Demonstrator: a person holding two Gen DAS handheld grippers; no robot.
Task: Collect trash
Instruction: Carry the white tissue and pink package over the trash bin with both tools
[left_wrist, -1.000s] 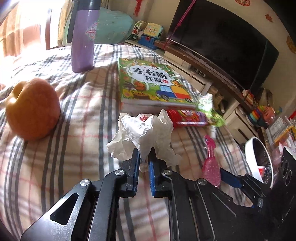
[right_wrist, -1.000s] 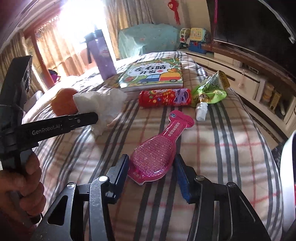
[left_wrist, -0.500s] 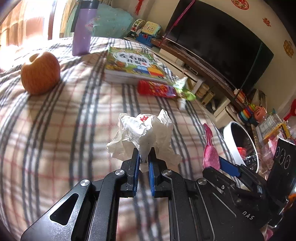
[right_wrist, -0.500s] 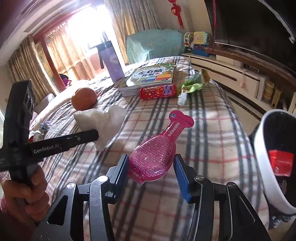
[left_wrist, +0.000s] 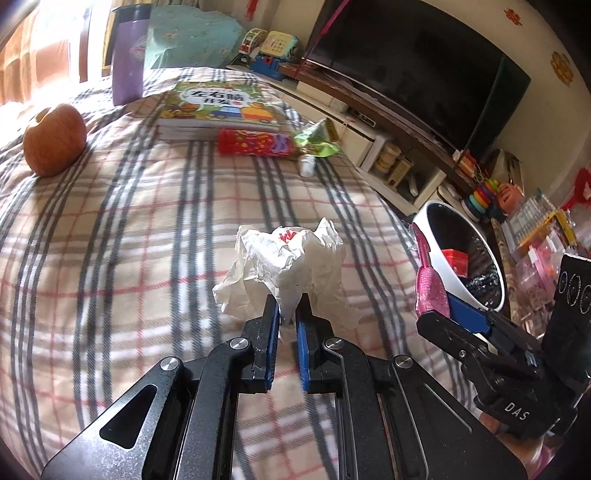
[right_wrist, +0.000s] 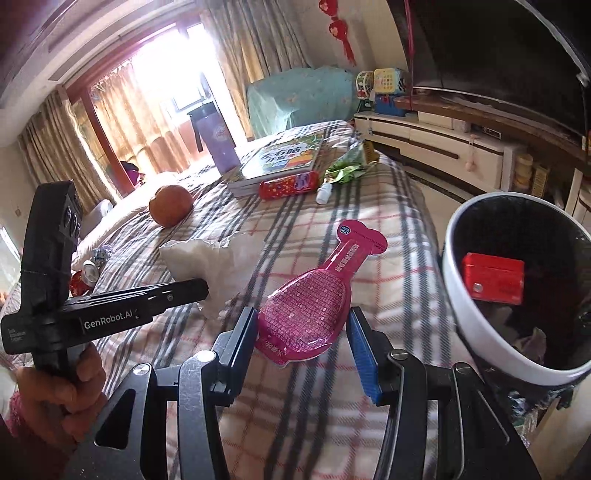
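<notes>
My left gripper (left_wrist: 287, 306) is shut on a crumpled white paper wad (left_wrist: 288, 258), held above the plaid bed (left_wrist: 129, 229). My right gripper (right_wrist: 303, 321) is shut on a flat pink pouch (right_wrist: 306, 310), its neck pointing away from me. A white trash bin with a black liner (right_wrist: 452, 280) stands just right of the pouch, off the bed's edge, with a red box (right_wrist: 493, 277) inside. In the left wrist view the bin (left_wrist: 441, 254) sits behind the right gripper (left_wrist: 439, 299) and pouch (left_wrist: 428, 280). The right wrist view shows the left gripper (right_wrist: 201, 288) with the paper (right_wrist: 207, 254), a hand below it.
Farther up the bed lie a red wrapper (left_wrist: 255, 142), a green wrapper (left_wrist: 317, 142), a small white bottle (left_wrist: 306, 168), a picture book (left_wrist: 218, 105), an apple (left_wrist: 53, 138) and a purple flask (left_wrist: 127, 62). A TV cabinet (right_wrist: 443, 147) runs along the right.
Both grippers have drawn back along the bed with their loads, so the book, apple and wrappers look farther off. The bin has come much closer and fuller into view at the right.
</notes>
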